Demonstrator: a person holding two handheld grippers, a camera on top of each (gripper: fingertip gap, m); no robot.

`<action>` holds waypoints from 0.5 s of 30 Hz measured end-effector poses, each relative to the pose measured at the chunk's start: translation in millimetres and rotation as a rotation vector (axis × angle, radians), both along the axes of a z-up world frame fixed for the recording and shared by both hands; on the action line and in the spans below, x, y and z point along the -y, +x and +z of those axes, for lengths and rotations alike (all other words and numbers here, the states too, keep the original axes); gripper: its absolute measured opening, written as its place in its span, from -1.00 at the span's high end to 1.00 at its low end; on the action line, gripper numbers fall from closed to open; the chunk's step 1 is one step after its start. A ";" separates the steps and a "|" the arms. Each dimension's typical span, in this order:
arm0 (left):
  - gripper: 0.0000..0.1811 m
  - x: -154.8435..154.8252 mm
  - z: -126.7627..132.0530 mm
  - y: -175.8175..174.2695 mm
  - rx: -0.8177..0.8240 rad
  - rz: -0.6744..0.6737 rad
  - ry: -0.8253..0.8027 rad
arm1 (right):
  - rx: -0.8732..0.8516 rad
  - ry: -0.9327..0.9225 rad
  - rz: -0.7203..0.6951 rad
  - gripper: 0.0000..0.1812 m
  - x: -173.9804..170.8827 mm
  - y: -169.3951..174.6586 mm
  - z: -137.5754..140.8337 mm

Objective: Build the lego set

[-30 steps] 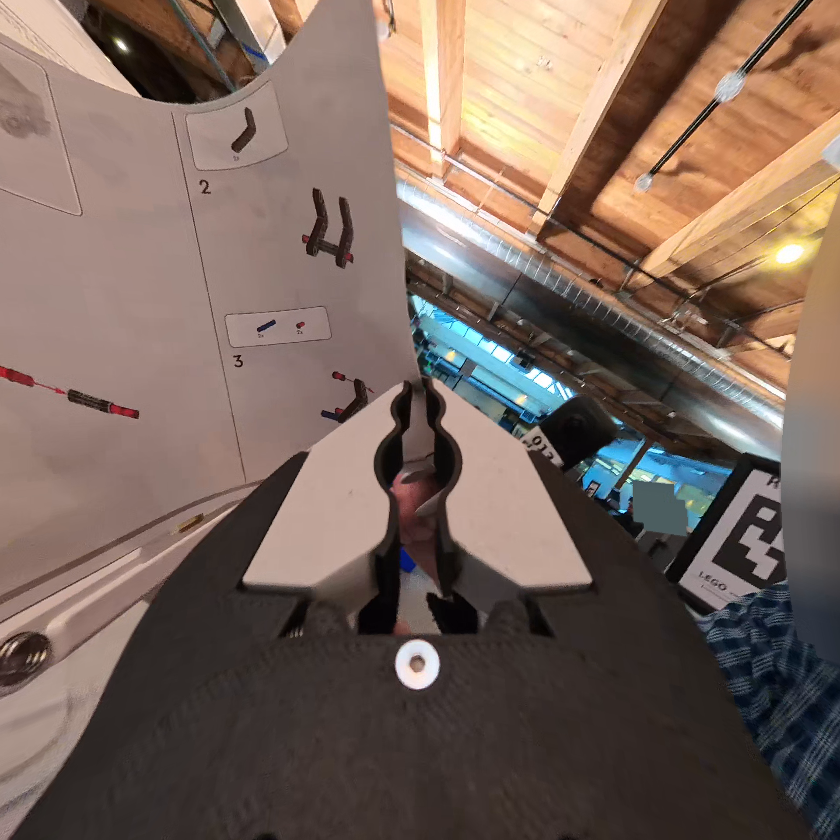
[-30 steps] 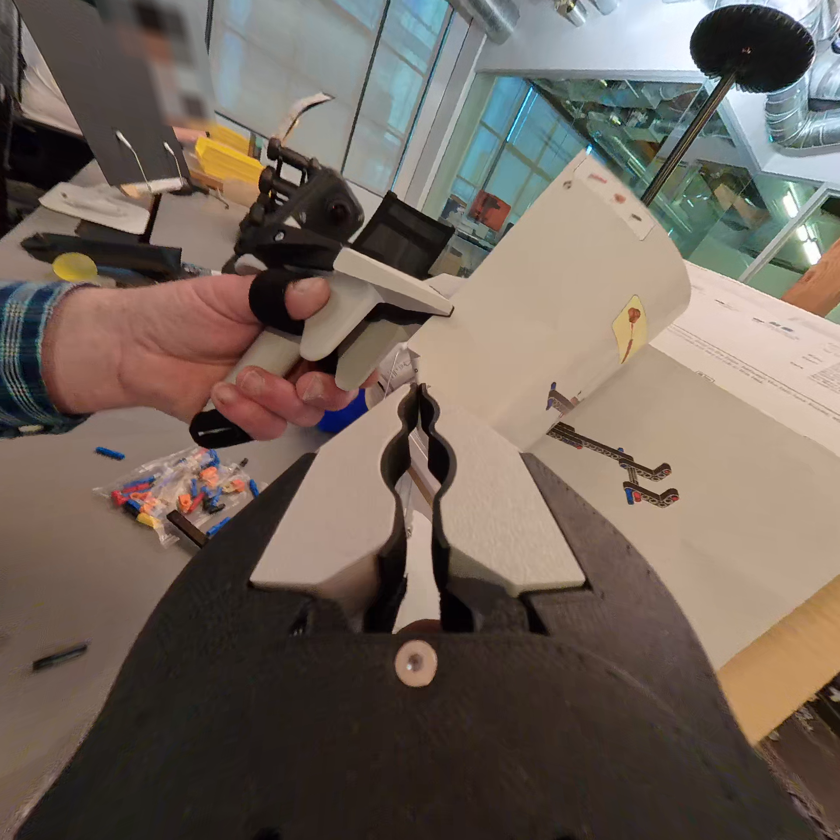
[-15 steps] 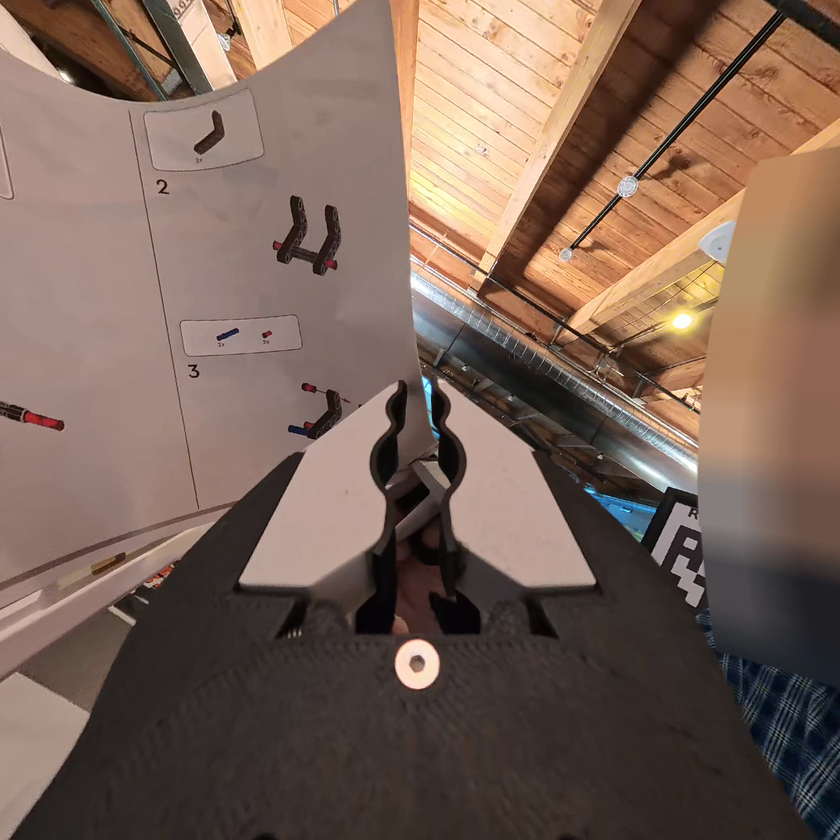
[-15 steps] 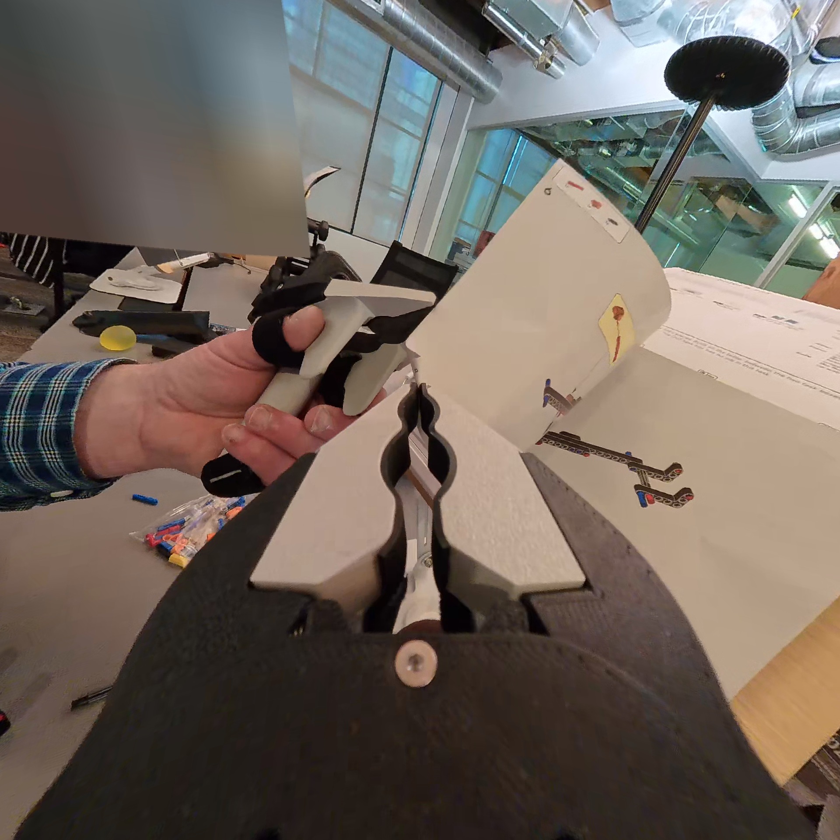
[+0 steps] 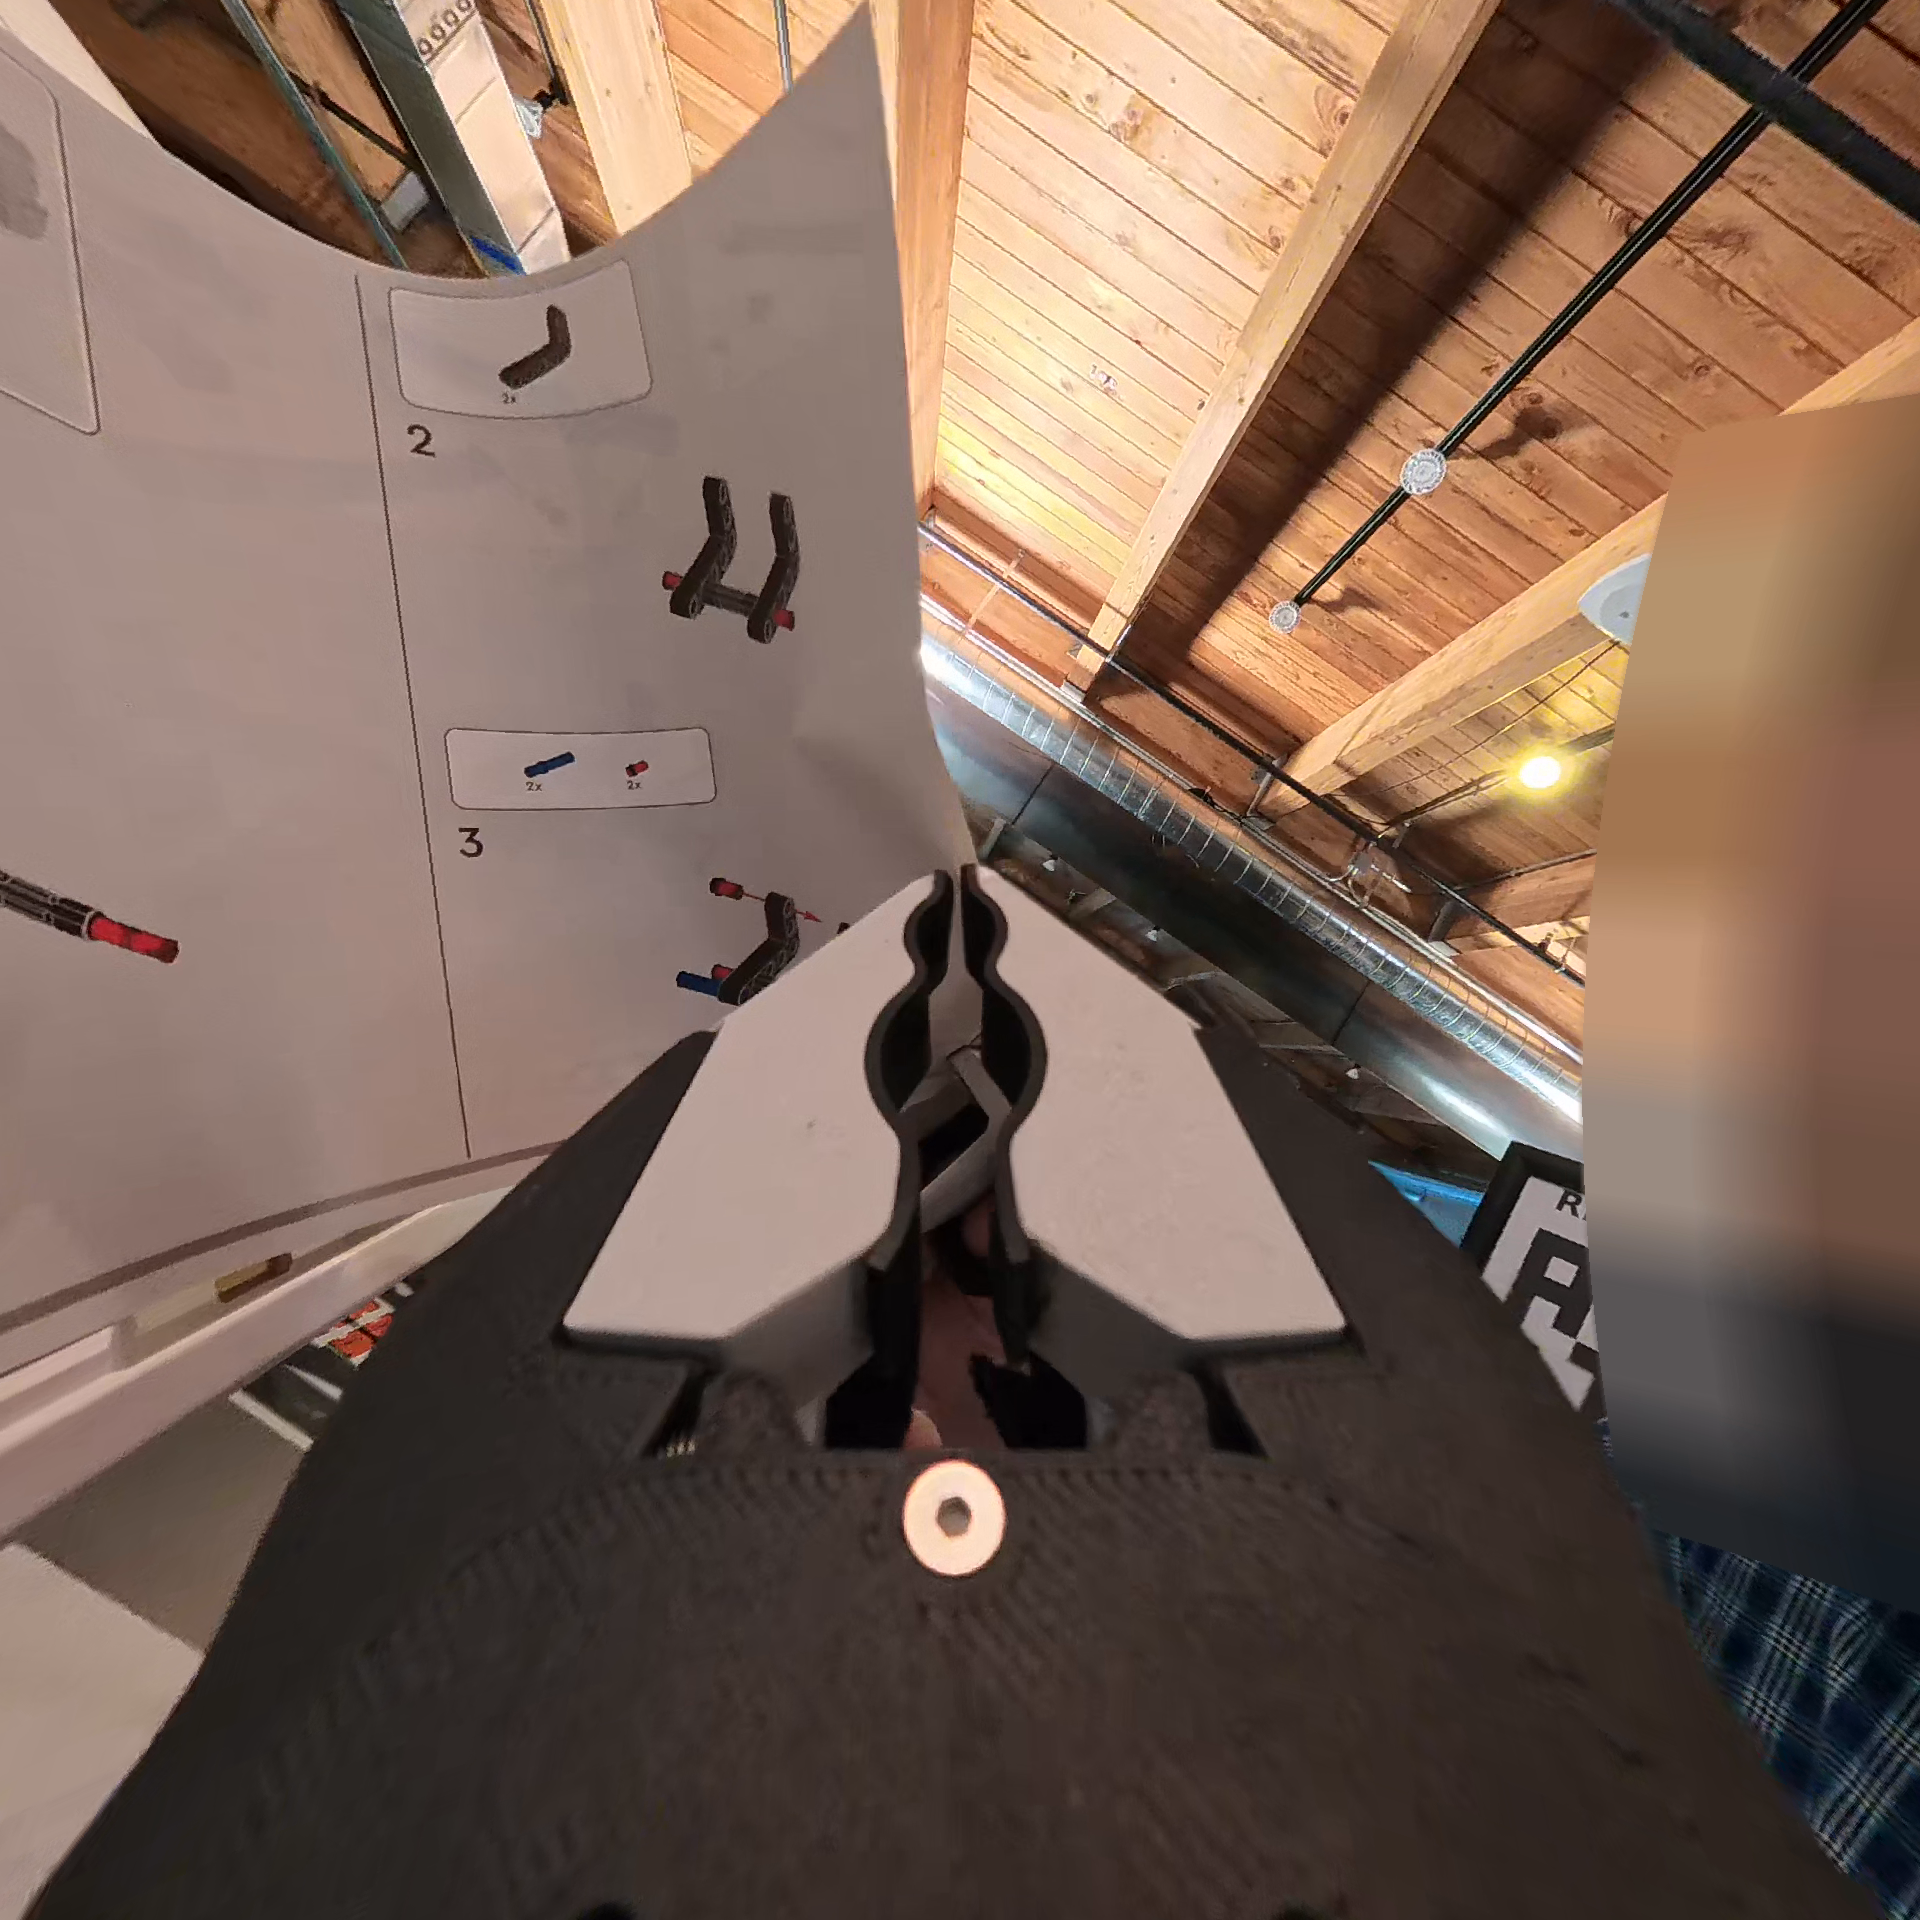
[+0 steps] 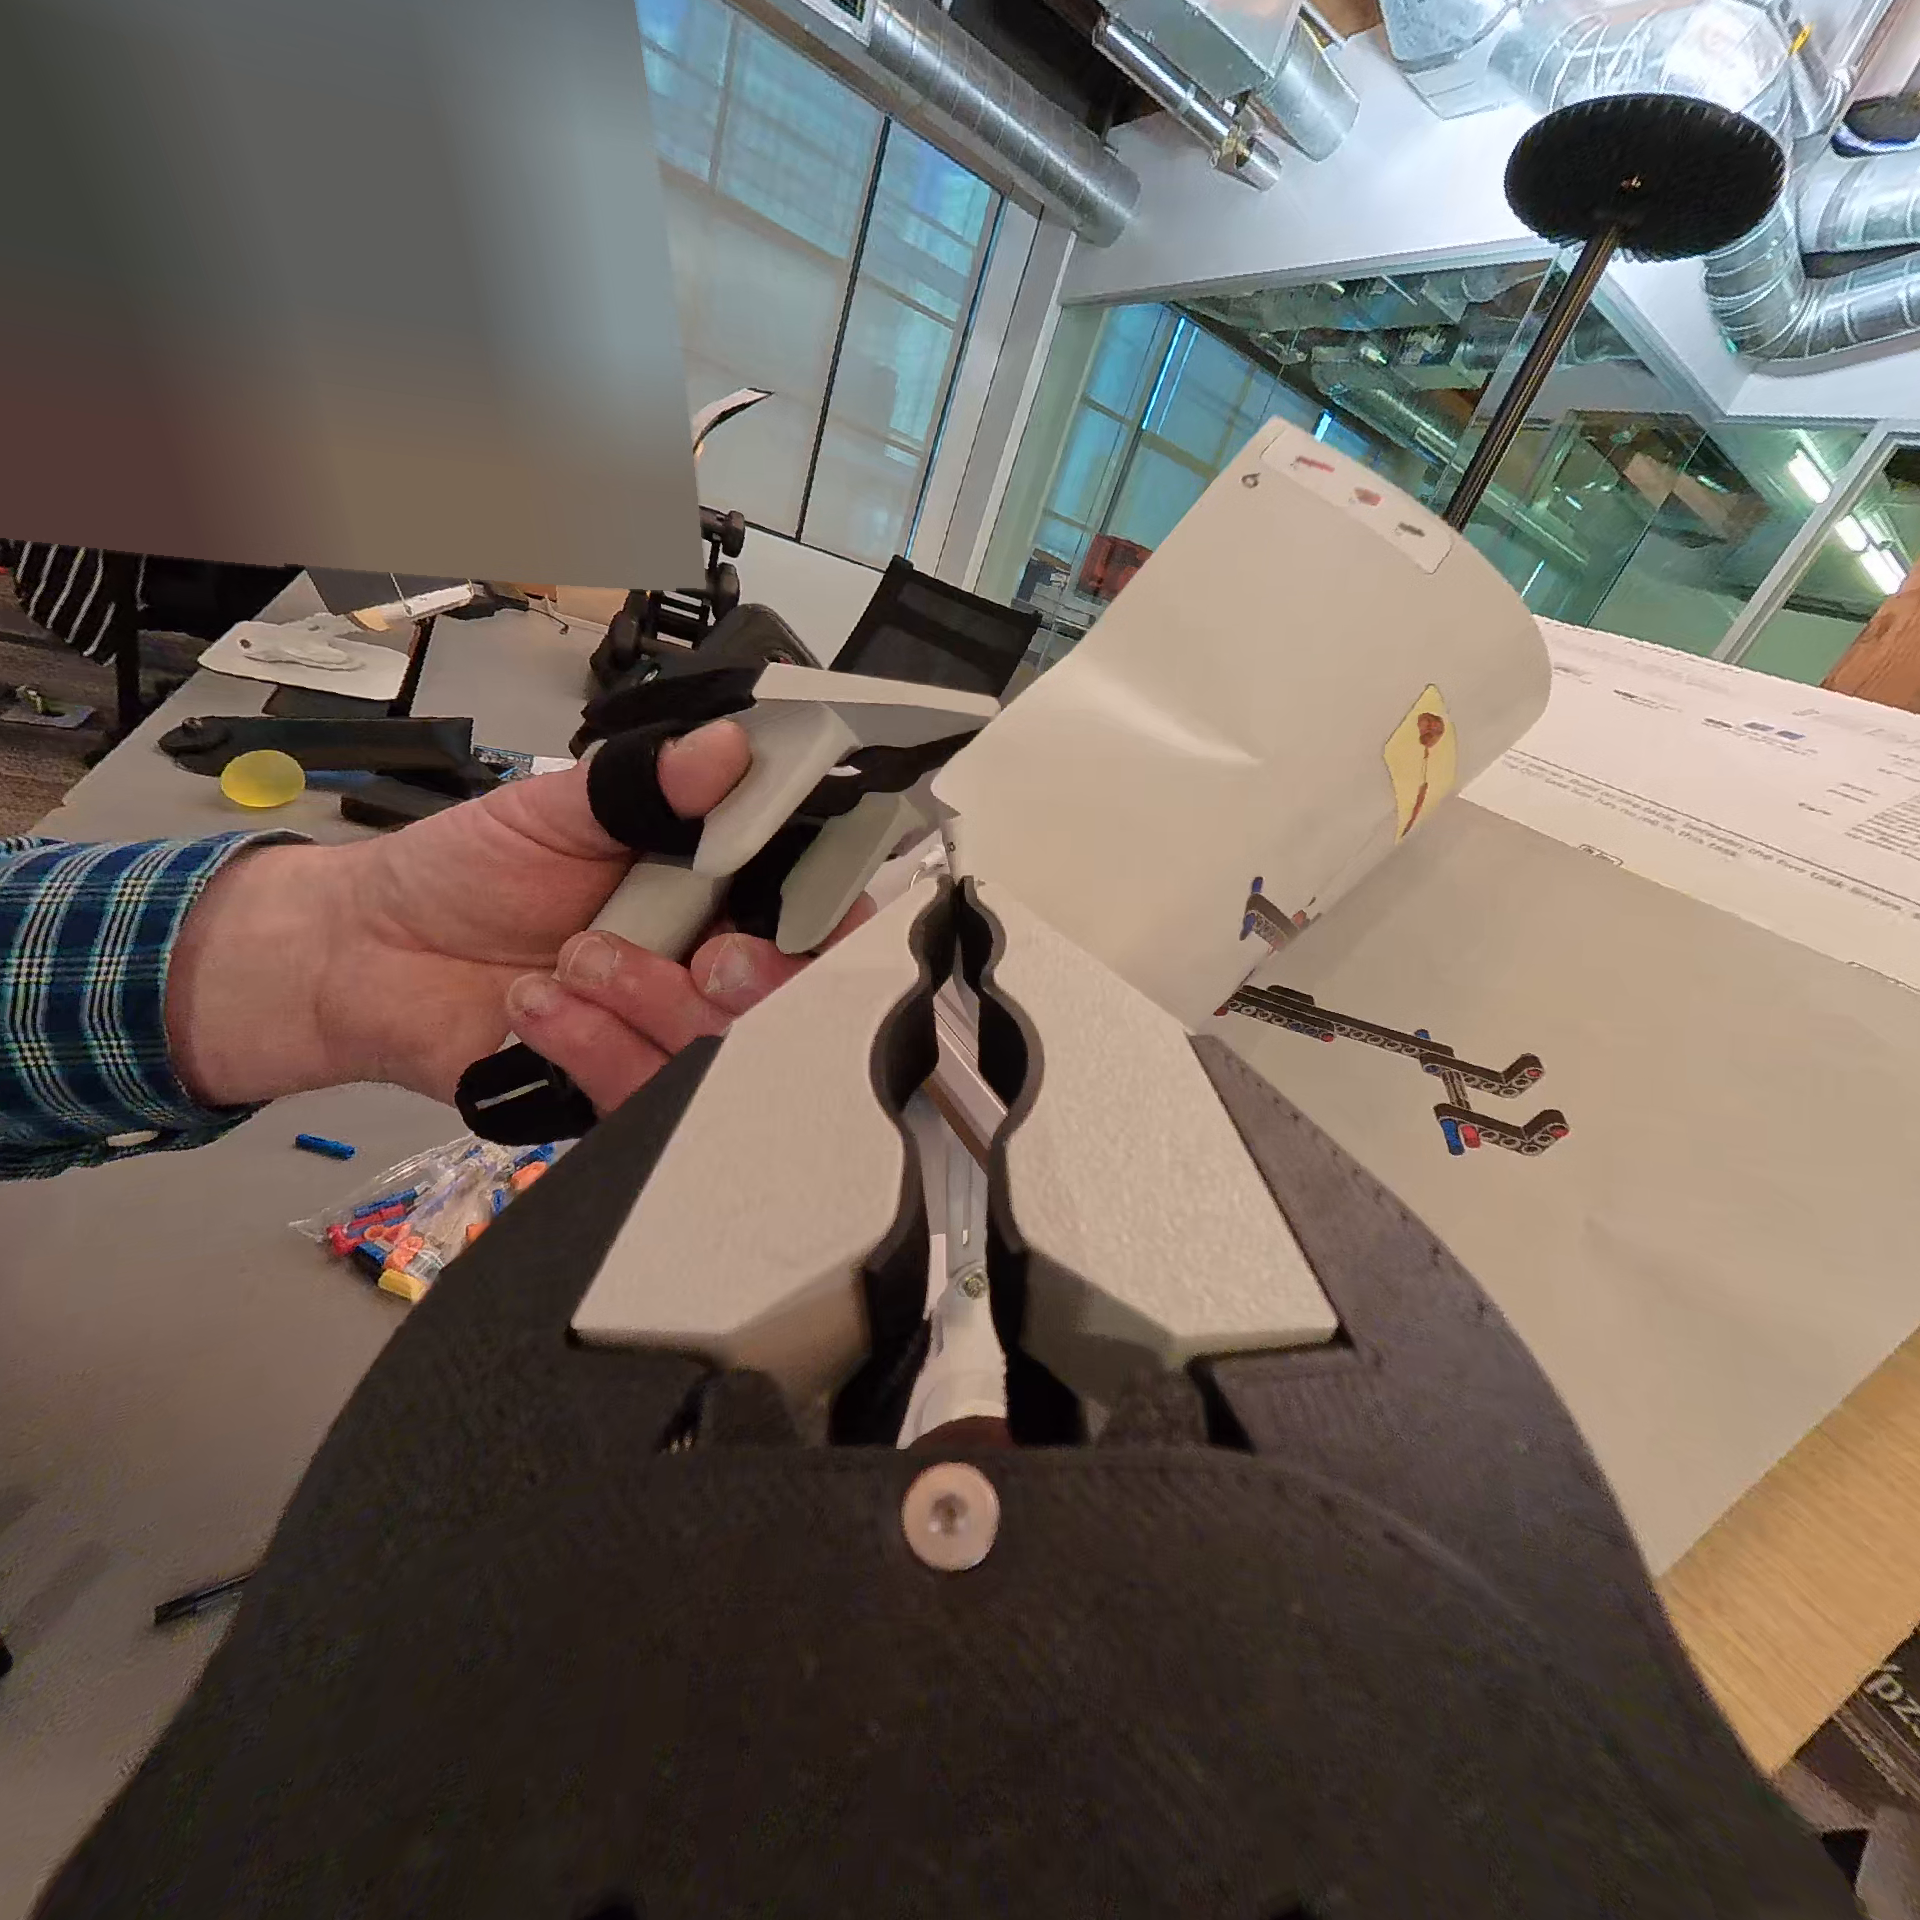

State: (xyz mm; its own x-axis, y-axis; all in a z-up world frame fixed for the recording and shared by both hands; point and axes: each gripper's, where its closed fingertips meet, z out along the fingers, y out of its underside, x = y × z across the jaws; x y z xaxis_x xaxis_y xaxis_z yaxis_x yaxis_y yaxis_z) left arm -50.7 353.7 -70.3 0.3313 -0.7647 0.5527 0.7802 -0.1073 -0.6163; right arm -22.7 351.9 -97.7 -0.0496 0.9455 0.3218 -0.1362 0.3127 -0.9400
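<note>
The left wrist camera tilts steeply upward, close behind the curled white instruction page point(image 5: 644, 644), toward the planked wooden ceiling point(image 5: 1299, 343). The right wrist camera looks level across the grey table point(image 6: 156, 1382). Both share that lifted page point(image 6: 1247, 748).

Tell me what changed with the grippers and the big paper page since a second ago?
The left gripper closed its fingers on the corner of the lifted instruction page; half a second ago they were slightly apart. The right gripper stayed shut on the page's corner. The page stayed curled up, and the bag of small pieces stayed on the table.
</note>
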 end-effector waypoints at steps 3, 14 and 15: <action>1.00 -2.5 -2.3 1.0 -0.037 0.022 -0.016 | 0.007 0.008 -0.004 1.00 -0.5 0.2 -1.2; 1.00 -12.7 -10.2 7.5 -0.198 0.092 -0.074 | 0.028 0.013 -0.034 0.97 -4.0 3.3 -4.8; 1.00 -14.1 -10.8 9.8 -0.214 0.091 -0.077 | 0.024 0.014 -0.039 1.00 -5.0 4.7 -4.4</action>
State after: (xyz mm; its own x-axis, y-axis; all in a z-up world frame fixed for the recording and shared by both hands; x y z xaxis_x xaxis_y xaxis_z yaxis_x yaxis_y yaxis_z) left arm -40.9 367.8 -81.1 0.5122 -0.6850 0.5182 0.6416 -0.0959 -0.7610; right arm -18.0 356.9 -102.1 -0.0202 0.9423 0.3343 -0.1008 0.3307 -0.9383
